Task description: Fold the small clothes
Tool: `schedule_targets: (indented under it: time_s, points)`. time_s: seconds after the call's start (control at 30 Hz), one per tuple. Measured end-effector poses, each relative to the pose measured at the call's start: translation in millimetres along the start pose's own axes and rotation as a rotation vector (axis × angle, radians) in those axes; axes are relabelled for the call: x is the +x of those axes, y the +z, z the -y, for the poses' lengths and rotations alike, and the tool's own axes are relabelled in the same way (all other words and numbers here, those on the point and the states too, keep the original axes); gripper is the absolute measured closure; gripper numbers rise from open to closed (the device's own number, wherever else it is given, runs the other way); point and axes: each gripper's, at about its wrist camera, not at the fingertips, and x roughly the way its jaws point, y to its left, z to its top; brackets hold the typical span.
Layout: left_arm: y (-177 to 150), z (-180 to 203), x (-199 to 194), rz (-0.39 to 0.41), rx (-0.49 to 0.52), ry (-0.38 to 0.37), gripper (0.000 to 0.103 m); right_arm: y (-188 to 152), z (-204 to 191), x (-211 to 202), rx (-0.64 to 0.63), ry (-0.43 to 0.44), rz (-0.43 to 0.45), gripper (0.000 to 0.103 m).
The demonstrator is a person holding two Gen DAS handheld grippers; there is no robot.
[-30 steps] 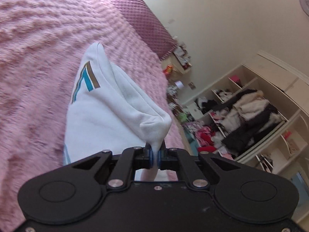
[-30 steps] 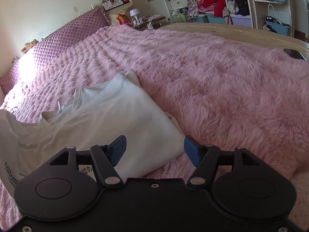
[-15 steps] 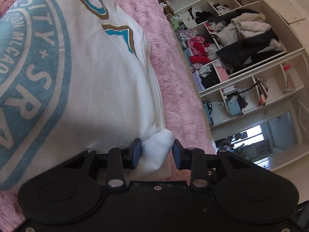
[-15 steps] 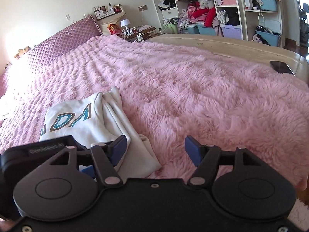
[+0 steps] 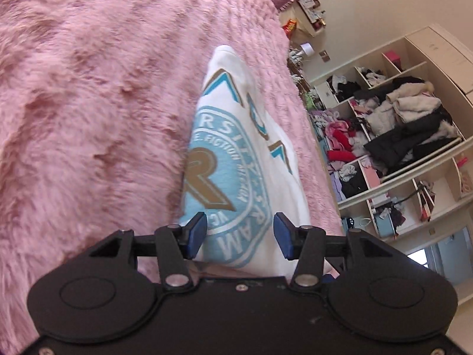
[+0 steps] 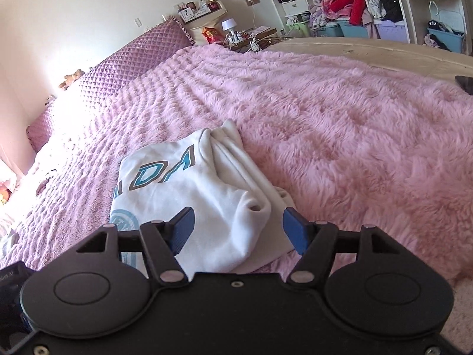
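A small white top (image 5: 236,159) with a light blue round print and blue-and-gold letters lies folded on the pink fluffy bedspread (image 5: 88,103). My left gripper (image 5: 240,238) is open and empty, just above the top's near edge. In the right wrist view the same top (image 6: 189,189) lies folded, with a bunched sleeve end on its right side. My right gripper (image 6: 238,233) is open and empty, with the top's near right corner between its fingers.
A purple quilted headboard (image 6: 130,74) runs along the bed's far side. A nightstand with a small lamp (image 6: 229,26) stands at the bed's corner. Open shelves stuffed with clothes (image 5: 393,136) line the wall. A dark phone (image 6: 465,84) lies at the bed's right edge.
My left gripper carried the pinched edge of the top over, let it go and opened wide. The top now lies folded with its print up. My right gripper stayed open.
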Motion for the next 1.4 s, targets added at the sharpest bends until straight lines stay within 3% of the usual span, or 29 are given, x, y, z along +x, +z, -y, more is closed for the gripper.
schedule_targets:
  time_s: [0.07, 0.13, 0.17, 0.2, 0.23, 0.37, 0.53, 0.77, 0.93, 1.03, 1.27, 1.33, 1.37, 1.4]
  points:
    - [-2, -8, -2, -0.003, -0.017, 0.021, 0.054, 1, -2, 10, 0.003, -0.018, -0.028, 0.035]
    - [-3, -10, -1, -0.011, -0.017, 0.021, 0.054, 3, 1, 21, 0.035, -0.025, -0.056, 0.042]
    - [-3, -10, 0, -0.017, -0.013, 0.024, 0.054, 3, 3, 26, 0.048, -0.019, -0.079, 0.058]
    - [-2, -7, 0, -0.023, -0.011, 0.036, 0.054, 5, 3, 31, 0.048, -0.01, -0.106, 0.087]
    - [-3, -6, 2, -0.026, -0.008, 0.04, 0.054, 8, 2, 34, 0.037, -0.011, -0.131, 0.095]
    - [1, 3, 3, -0.018, 0.022, 0.034, 0.054, 31, -1, 8, -0.01, -0.005, -0.021, 0.1]
    - [-3, 6, 3, -0.041, 0.081, 0.078, 0.054, 14, 20, 36, 0.012, -0.075, -0.135, 0.1]
    - [-25, 20, 4, -0.073, 0.325, 0.181, 0.054, 2, 19, 32, -0.006, -0.053, -0.089, 0.099]
    - [-29, 25, 20, -0.06, 0.427, 0.236, 0.057, 4, 23, 31, 0.007, -0.042, -0.091, 0.098]
    - [-32, 28, 31, -0.072, 0.482, 0.263, 0.058, 3, 22, 32, 0.01, -0.048, -0.092, 0.096]
    - [-35, 36, 45, -0.071, 0.522, 0.265, 0.059, 2, 22, 37, 0.02, -0.026, -0.099, 0.078]
    - [-35, 39, 49, -0.068, 0.538, 0.279, 0.07, 2, 19, 38, 0.004, -0.029, -0.093, 0.078]
    - [-34, 40, 50, -0.064, 0.543, 0.301, 0.087, 3, 18, 37, -0.001, -0.033, -0.082, 0.09]
    - [-33, 42, 51, -0.058, 0.538, 0.326, 0.096, 4, 17, 36, -0.007, -0.034, -0.075, 0.096]
